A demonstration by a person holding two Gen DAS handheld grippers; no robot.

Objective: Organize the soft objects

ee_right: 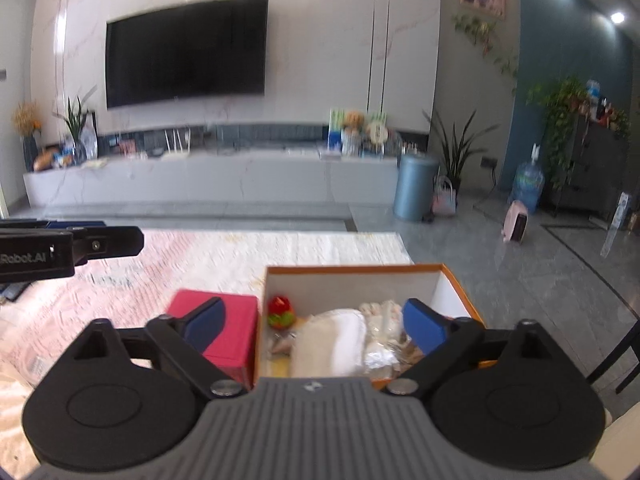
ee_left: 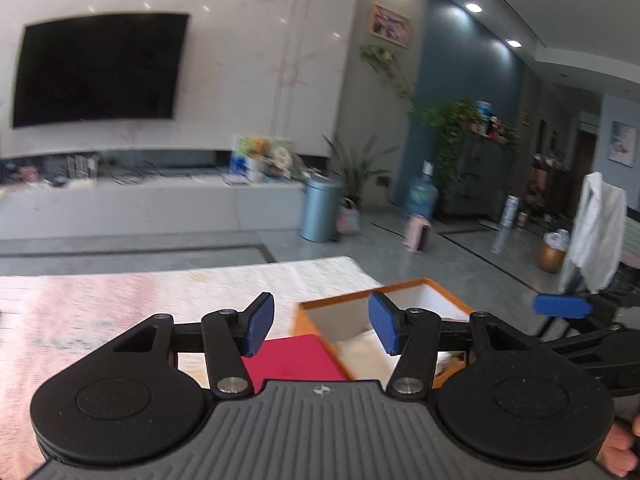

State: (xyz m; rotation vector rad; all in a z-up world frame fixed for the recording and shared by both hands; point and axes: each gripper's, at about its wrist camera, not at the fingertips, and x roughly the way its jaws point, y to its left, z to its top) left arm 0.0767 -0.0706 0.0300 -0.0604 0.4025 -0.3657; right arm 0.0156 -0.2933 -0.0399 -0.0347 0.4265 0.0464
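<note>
An orange box with white inner walls [ee_right: 360, 270] stands on the patterned table; it also shows in the left wrist view [ee_left: 436, 286]. It holds a white folded cloth [ee_right: 332, 340], a small red and green toy [ee_right: 280, 312] and other pale soft items [ee_right: 384, 320]. A red box [ee_right: 236, 332] sits to its left, also in the left wrist view [ee_left: 296, 356]. My right gripper [ee_right: 316, 326] is open and empty above the box's near side. My left gripper [ee_left: 322, 328] is open and empty above the red box and the orange box's left wall.
The table has a pink and white patterned cloth [ee_right: 200, 256]. The left gripper's arm [ee_right: 60, 250] shows at the left of the right wrist view. Beyond are a grey floor, a TV wall [ee_right: 186, 46], a blue bin [ee_right: 414, 186] and a dark chair [ee_left: 600, 320].
</note>
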